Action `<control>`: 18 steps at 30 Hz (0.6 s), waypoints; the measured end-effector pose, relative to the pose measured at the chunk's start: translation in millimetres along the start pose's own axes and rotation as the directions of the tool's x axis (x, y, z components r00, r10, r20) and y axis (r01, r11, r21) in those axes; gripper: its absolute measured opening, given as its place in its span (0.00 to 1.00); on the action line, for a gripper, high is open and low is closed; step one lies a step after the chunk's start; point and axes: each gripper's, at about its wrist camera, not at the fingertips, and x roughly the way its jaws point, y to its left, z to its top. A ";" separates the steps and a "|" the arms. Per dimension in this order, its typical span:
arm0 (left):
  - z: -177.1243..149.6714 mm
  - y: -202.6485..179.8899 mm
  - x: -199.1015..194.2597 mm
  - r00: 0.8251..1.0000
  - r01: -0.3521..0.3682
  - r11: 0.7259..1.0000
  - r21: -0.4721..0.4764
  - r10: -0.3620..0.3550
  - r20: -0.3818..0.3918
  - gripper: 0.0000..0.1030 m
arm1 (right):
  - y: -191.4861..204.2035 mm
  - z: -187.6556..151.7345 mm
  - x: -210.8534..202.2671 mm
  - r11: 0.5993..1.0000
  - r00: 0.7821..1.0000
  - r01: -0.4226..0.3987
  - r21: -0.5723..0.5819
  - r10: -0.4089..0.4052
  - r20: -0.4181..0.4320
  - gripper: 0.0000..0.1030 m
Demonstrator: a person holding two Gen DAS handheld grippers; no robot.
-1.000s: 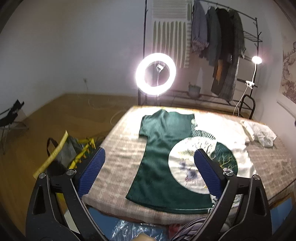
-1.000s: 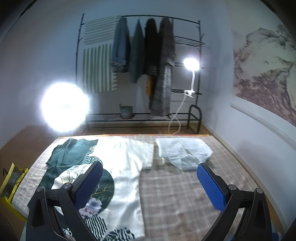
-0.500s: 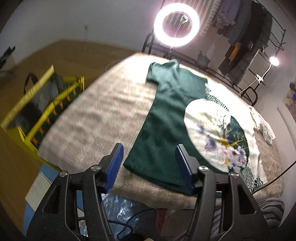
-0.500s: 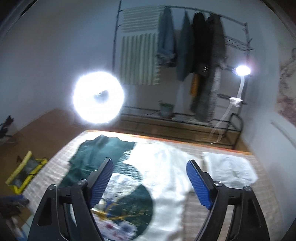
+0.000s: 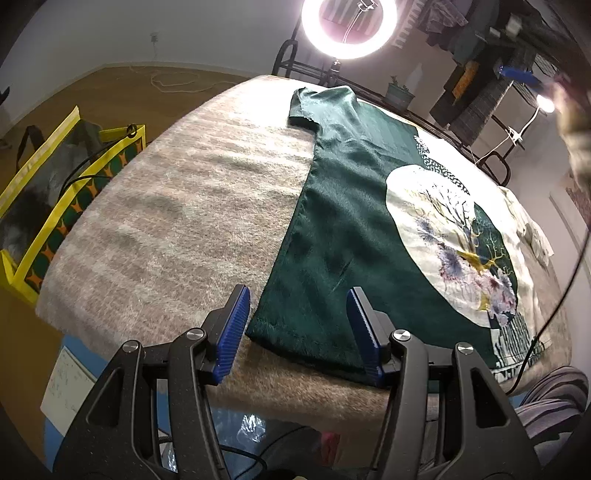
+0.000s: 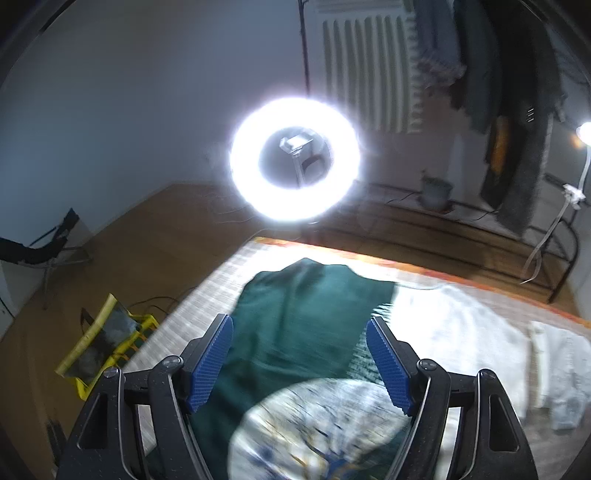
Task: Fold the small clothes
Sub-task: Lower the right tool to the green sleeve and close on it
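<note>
Blanket-covered table [image 5: 177, 229], green-and-white shirt [image 5: 343, 229] spread flat (white garment [image 6: 561, 369] beyond)

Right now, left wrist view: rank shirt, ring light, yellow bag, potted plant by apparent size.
1. shirt, by far the largest.
2. yellow bag.
3. ring light, top cut off by the frame, so unsure against the bag.
4. potted plant, far off.

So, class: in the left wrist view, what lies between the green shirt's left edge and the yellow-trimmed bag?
Only bare beige blanket lies between the green shirt and the yellow-trimmed bag, seen in the left wrist view.
</note>
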 end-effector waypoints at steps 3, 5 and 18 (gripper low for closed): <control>0.3 3.6 5.6 1.000 0.001 1.000 0.002 -0.001 0.006 0.54 | 12.6 13.2 31.7 1.000 0.999 -0.027 0.007 0.027 -0.034 0.73; -0.1 5.8 8.9 1.000 0.002 1.000 0.005 -0.003 0.009 0.54 | 24.0 19.7 54.1 0.999 0.998 -0.035 -0.004 0.034 -0.053 0.72; -11.0 -0.3 23.8 0.999 0.018 0.998 0.061 -0.020 0.036 0.28 | 75.6 34.8 221.2 0.997 0.972 -0.068 0.025 0.072 -0.222 0.68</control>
